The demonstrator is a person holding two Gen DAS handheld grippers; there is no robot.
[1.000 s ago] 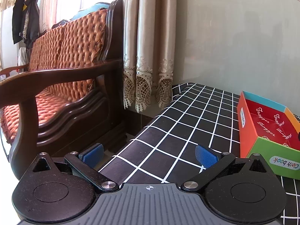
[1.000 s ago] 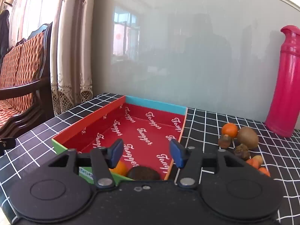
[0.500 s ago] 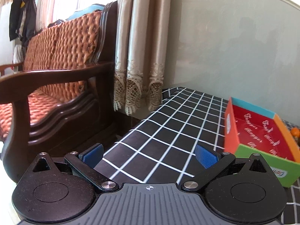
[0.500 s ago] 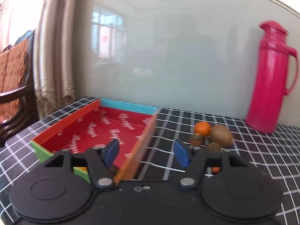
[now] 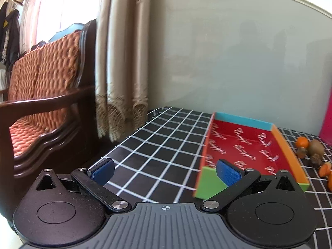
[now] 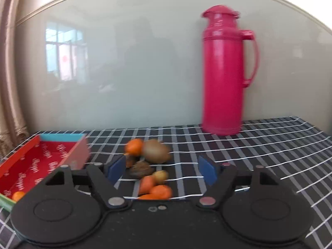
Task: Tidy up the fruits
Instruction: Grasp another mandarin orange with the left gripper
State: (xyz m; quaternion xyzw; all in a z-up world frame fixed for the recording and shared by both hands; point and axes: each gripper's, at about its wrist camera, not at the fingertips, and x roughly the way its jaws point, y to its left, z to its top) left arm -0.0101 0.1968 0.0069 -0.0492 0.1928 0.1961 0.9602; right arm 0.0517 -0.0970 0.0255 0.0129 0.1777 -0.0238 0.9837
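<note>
Left wrist view first: we see the left claw [image 5: 165, 171] with its blue pads [image 5: 228, 175] spread wide and nothing between them, held low over the desk [image 5: 157, 145] with its black cloth and white grid. Our right pad overlaps the near green corner of the box [image 5: 209, 183], whose red floor carries white lettering. Past the box's orange wall a small heap of fruit [image 5: 311, 153] lies on the cloth, well apart from this claw. A wooden sofa [image 5: 41, 103] with orange cushions and a beige curtain [image 5: 122, 62] stand to the left. Right wrist view next: the right claw [image 6: 164, 171] has just been opening, and its pads stand apart, pressing on nothing. Beyond them lies the blurred heap: an orange [image 6: 134, 146], a kiwi [image 6: 156, 153], a brown nut-like piece [image 6: 141, 171] and orange pieces [image 6: 159, 192] nearest us. The box [image 6: 78, 151] sits left of the heap, with one orange fruit [image 6: 18, 195] inside its near end. A pink flask [image 6: 223, 72] stands upright at the back against the wall.
</note>
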